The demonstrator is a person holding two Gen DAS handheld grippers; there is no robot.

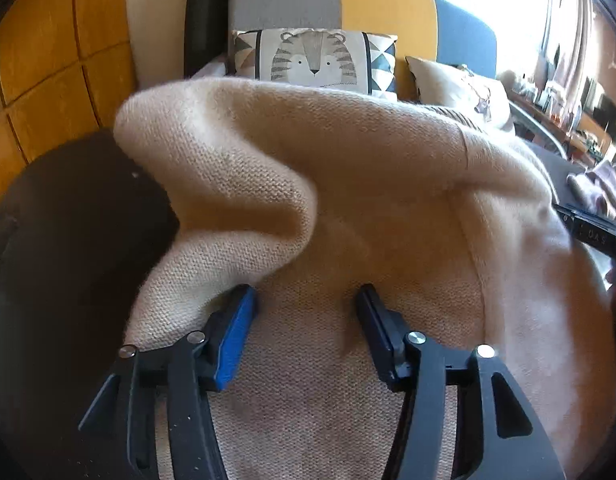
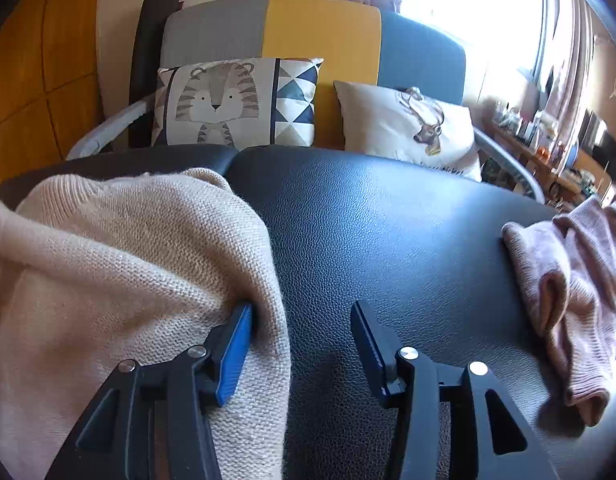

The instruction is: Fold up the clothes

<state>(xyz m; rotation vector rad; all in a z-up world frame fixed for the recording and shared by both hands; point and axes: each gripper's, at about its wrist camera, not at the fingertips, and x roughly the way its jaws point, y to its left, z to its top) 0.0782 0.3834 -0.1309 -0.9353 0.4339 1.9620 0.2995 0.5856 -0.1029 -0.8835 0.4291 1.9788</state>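
A beige knitted sweater [image 1: 347, 184] lies bunched on a black leather surface [image 1: 80, 220], with a thick fold rising at its left. My left gripper [image 1: 306, 294] hovers over it, open, its blue pads apart and flat knit showing between them. In the right wrist view the same sweater [image 2: 128, 264] fills the left half. My right gripper [image 2: 302, 310] is open at the sweater's right edge; its left pad touches the cloth edge and bare leather [image 2: 387, 220] lies between the pads. The right gripper's black body [image 1: 591, 232] shows at the right edge of the left wrist view.
A pink knitted garment [image 2: 575, 280] lies crumpled at the right of the leather surface. Behind stands a sofa with a tiger cushion [image 2: 228, 104] and a deer cushion [image 2: 411, 124]. A cluttered shelf [image 2: 555, 148] runs below the bright window at the right.
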